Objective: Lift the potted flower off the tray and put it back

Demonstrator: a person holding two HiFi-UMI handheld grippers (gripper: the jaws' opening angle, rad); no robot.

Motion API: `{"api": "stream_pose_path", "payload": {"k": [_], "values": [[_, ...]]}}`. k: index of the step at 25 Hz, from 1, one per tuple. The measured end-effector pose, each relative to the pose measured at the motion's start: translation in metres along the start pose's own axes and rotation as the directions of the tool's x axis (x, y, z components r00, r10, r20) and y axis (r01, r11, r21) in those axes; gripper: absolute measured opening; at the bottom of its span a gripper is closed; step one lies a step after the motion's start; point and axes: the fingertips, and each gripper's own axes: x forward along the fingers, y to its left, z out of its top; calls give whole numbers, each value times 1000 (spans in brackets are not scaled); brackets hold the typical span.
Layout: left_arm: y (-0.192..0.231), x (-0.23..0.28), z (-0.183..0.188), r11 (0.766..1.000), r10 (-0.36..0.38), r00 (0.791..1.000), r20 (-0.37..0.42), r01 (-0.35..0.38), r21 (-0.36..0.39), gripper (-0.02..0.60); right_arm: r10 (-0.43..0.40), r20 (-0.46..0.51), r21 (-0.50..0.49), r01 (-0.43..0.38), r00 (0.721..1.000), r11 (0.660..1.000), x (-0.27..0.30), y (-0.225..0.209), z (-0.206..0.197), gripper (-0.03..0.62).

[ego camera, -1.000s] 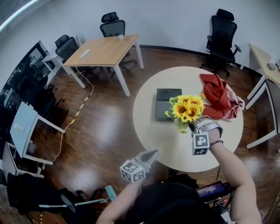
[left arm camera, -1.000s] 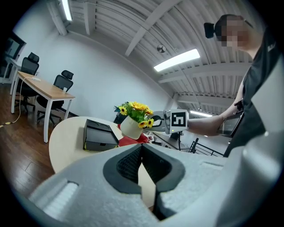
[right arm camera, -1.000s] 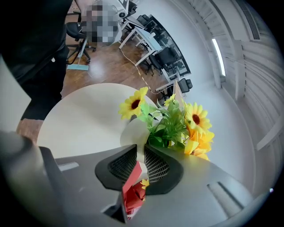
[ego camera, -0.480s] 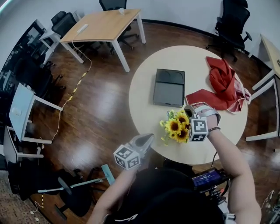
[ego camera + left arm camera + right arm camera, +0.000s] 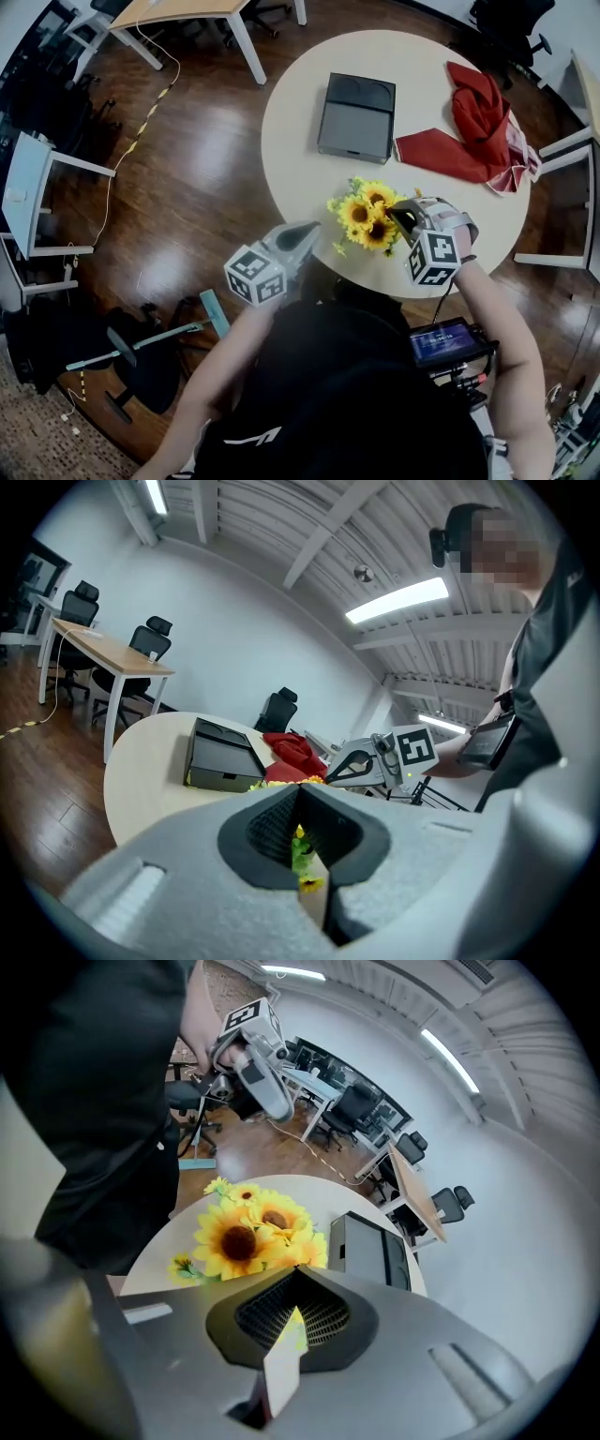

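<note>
Right now I have two hand-held grippers in view, each with one marker cube. My left gripper is nearest, well short of the one dark grey rectangular plastic tray and to its left. It is off the edge of the single round cream table, with its jaws drawn together and gripping nothing.

My right gripper sits short of the tray too, a little to its right. It points steeply down with its jaws clenched at the base of the one potted flower, an artificial sunflower bunch with green leaves. The spot they pinch is hidden behind the jaws. I count at least three large yellow blooms and a few small ones.

The plant is off the tray, on its near side and clearly apart from it, over the table's near part. I cannot make out the pot, nor tell whether it rests on the tabletop.

One crumpled red cloth lies near the tray's right side. Far beyond the tray to the left is one light wooden desk. From the left gripper view I count three black office chairs: two by that desk and one behind the tray.
</note>
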Motion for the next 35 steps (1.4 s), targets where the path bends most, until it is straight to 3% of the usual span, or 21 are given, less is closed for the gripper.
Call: {"api": "stream_pose_path", "payload": {"k": [8, 15, 20, 24, 27, 31, 35], "values": [[-15, -32, -25, 999, -39, 999, 1, 39, -15, 5, 89, 22, 18, -89, 996, 996, -19, 65, 36, 2], [-25, -71, -49, 998, -48, 999, 8, 48, -35, 5, 162, -19, 63, -161, 987, 985, 4, 123, 61, 5], [-22, -100, -56, 999, -15, 1000, 25, 17, -47, 5, 101, -163, 119, -82, 981, 989, 39, 117, 43, 58], [-13, -121, -57, 998, 20, 999, 43, -18, -58, 5, 47, -269, 65, -30, 962, 997, 59, 106, 30, 74], [-10, -132, -59, 997, 43, 998, 52, -39, -67, 5, 26, -316, 52, -10, 948, 999, 71, 108, 22, 83], [-8, -137, -61, 996, 61, 997, 54, -57, -72, 5, -49, -355, 43, 69, 934, 997, 76, 97, 7, 141], [-5, -134, -57, 995, 73, 996, 50, -69, -73, 5, -84, -377, 40, 107, 922, 993, 81, 86, -8, 144]]}}
